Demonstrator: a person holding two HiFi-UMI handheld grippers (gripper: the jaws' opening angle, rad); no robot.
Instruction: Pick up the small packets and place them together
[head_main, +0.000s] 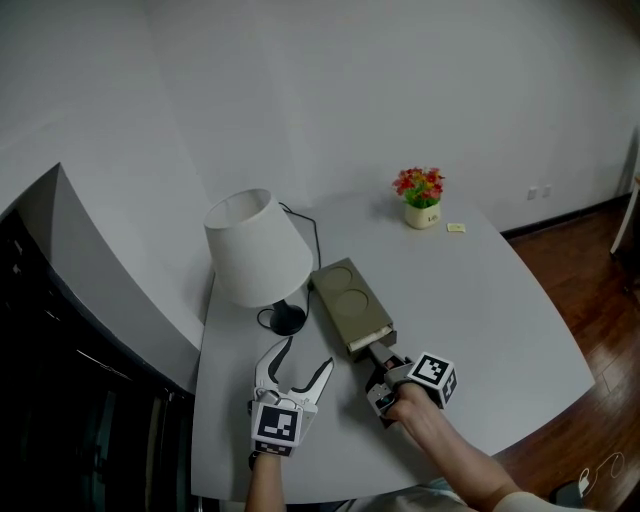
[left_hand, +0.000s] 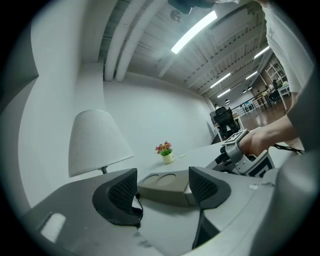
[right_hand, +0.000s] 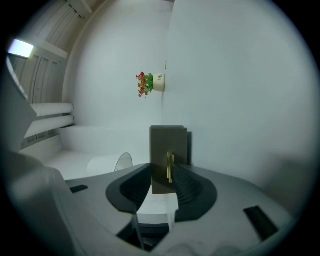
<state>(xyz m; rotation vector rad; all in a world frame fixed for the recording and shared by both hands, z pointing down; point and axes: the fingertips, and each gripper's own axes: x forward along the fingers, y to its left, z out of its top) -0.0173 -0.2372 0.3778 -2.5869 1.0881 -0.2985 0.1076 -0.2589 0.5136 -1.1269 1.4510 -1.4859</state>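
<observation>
One pale grey worktop (head_main: 500, 330) carries everything, and an olive box (head_main: 348, 300) with two round recesses in its lid lies lengthwise near the middle of it. A lamp (head_main: 255, 250) with a white shade stands just left of the box, its dark base close to the box's near left corner. The left gripper (head_main: 305, 355) rests on the worktop near the box's near end and to its left, close to the lamp base. Its jaws are spread wide with nothing between them, and the left gripper view looks past them at the box's side. The right gripper (head_main: 378, 358), held in the person's hand (head_main: 415, 405), points straight at the box's near end, rolled onto its side. Its jaws stand narrow around a thin yellowish packet (right_hand: 170, 167) that shows edge-on at that end, one pad close beside it and a gap open on the other side. A small flower pot (head_main: 421, 200) sits well beyond the box's far end, and a pale packet (head_main: 456, 228) lies flat just right of the pot.
</observation>
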